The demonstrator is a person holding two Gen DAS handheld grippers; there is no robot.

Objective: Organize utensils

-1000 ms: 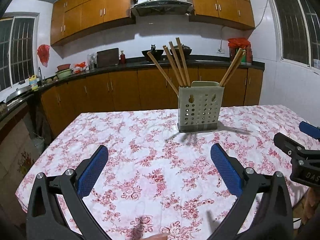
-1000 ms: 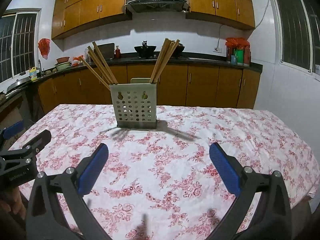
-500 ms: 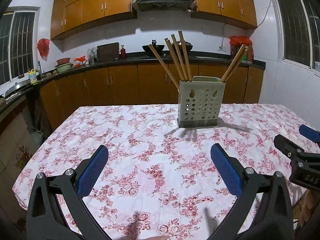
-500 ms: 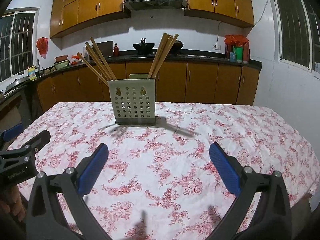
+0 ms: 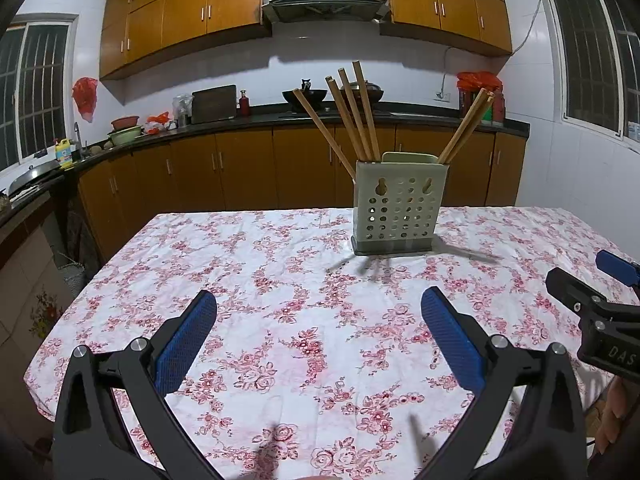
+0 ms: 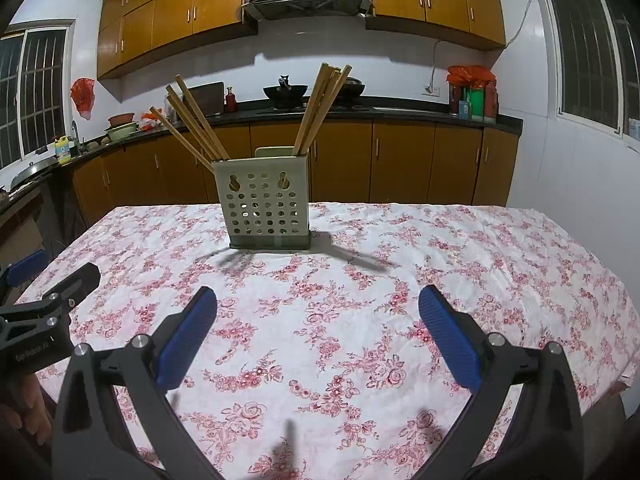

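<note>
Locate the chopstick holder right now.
The chopstick holder stands on the floral tablecloth toward the table's far edge, right of centre in the left wrist view, beyond both open hand-held grippers.

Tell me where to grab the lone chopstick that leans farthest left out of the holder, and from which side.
Take that chopstick on its bare upper shaft, well above the holder rim, coming from the front with the jaws closing across its width. It slants up and left, apart from the other three left-hand sticks, so there is room there. The left gripper is probably handier.
</note>
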